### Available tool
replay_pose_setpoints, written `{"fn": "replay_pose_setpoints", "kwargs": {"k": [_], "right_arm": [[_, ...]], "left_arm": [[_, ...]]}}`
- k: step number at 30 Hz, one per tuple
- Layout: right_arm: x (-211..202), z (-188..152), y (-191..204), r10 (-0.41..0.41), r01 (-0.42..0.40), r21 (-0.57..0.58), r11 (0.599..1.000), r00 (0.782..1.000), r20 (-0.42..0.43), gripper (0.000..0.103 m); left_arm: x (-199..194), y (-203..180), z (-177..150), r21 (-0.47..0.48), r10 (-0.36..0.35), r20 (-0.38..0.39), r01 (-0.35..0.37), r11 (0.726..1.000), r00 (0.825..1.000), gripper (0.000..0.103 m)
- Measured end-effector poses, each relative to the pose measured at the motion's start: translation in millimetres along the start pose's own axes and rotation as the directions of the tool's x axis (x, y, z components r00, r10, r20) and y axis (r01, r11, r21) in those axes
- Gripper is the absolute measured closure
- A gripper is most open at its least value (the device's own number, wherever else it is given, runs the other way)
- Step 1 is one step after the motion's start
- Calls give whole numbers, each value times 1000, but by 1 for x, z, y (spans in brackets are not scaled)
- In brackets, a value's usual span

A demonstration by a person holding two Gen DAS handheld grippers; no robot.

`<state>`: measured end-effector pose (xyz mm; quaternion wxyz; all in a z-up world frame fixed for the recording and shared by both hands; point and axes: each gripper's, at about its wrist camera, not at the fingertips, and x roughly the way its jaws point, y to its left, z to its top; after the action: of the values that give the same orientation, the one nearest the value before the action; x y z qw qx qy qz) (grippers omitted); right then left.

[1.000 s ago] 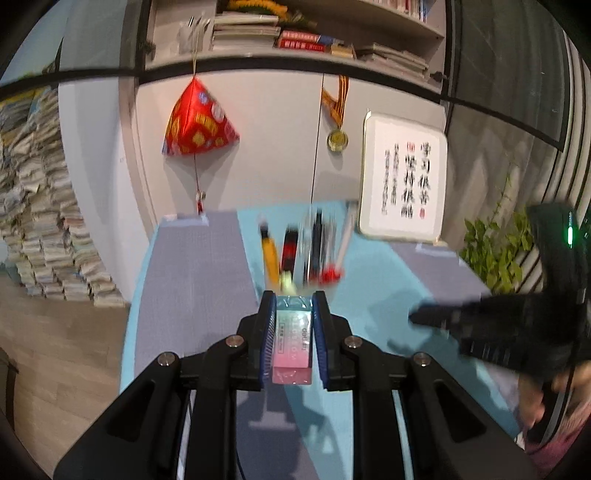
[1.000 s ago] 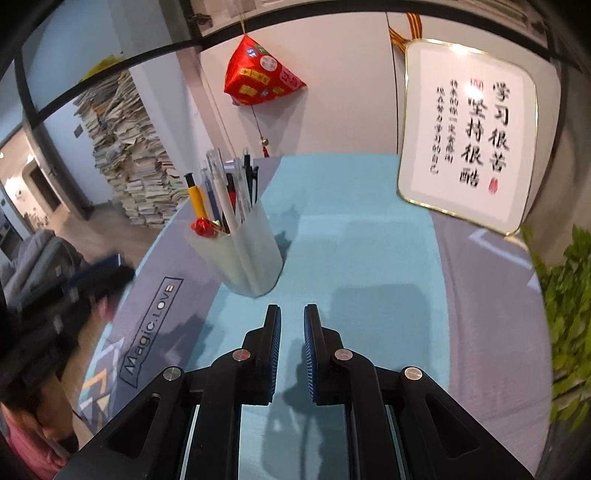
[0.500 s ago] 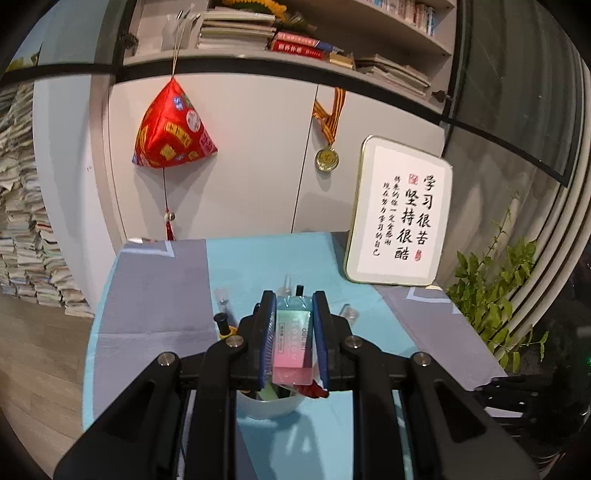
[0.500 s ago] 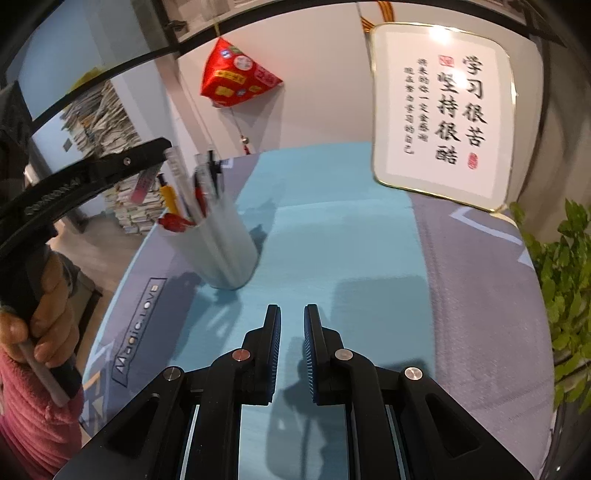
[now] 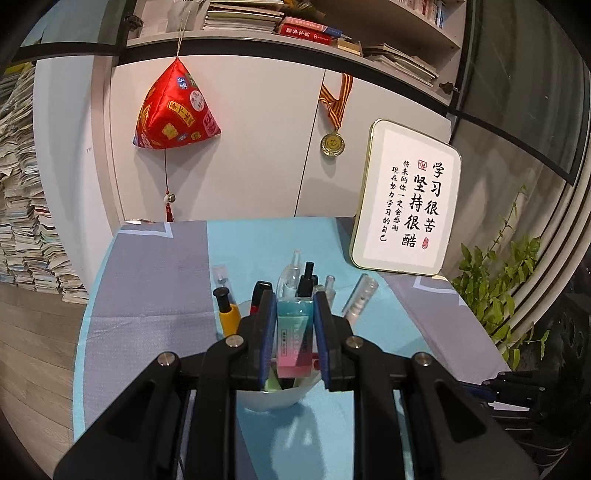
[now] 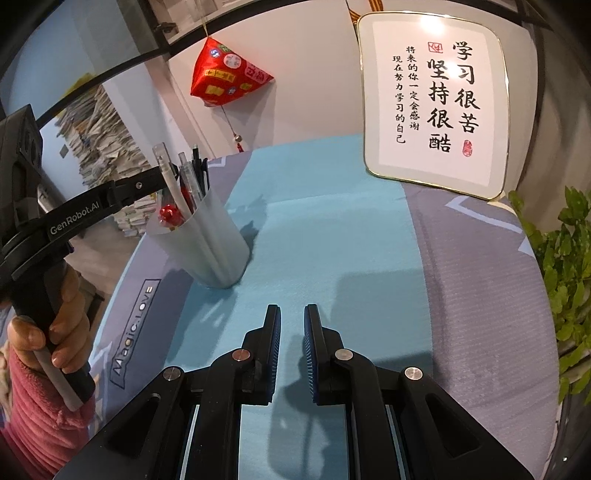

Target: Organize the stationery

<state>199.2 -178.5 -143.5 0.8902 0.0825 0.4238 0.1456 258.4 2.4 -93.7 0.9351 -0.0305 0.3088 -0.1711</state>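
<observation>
Left fingers (image 5: 294, 334) clamp the eraser (image 5: 293, 339) directly over the cup (image 5: 275, 397), pens (image 5: 306, 282) crowding its mouth at 12 o'clock; right fingers (image 6: 292, 347) idle, slightly parted, holding nothing; risk: eraser lands on pen tops and bounces out.

White cabinet doors (image 5: 236, 147) stand behind the worktop (image 5: 155, 280), which is covered in a teal and grey cloth. A red pyramid ornament (image 5: 175, 107) and a medal (image 5: 332, 142) hang on the doors. Above runs a shelf (image 5: 295, 35) stacked with books. A framed calligraphy sign (image 5: 406, 214) leans at the right, near a green plant (image 5: 498, 280). Piled papers (image 5: 22, 221) rise at the left over wood flooring (image 5: 33, 350).
</observation>
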Motion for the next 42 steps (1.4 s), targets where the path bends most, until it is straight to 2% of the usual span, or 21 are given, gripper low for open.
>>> {"fn": "replay_pose_setpoints", "kwargs": {"k": [21, 27, 33, 36, 38, 42], "right_arm": [[3, 1, 2, 7, -7, -5, 1000, 1000, -15, 92], [6, 1, 6, 10, -10, -15, 1000, 1000, -21, 92], [5, 1, 9, 1, -1, -23, 1000, 1000, -20, 92], [4, 1, 11, -9, 9, -28, 1000, 1000, -21, 92], [2, 1, 13, -19, 18, -33, 999, 1000, -24, 92], [-8, 2, 16, -32, 32, -32, 999, 999, -9, 92]], "left_arm": [[-10, 2, -3, 4, -8, 6, 8, 1000, 1000, 81], [-17, -3, -10, 34, 11, 14, -12, 999, 1000, 72], [-30, -11, -14, 55, 32, 36, -34, 998, 999, 53], [-38, -16, -16, 67, 67, 50, -70, 995, 997, 41], [-46, -20, -19, 72, 95, 61, -99, 992, 994, 38], [-68, -34, -25, 106, 162, 106, -173, 979, 981, 24]]}}
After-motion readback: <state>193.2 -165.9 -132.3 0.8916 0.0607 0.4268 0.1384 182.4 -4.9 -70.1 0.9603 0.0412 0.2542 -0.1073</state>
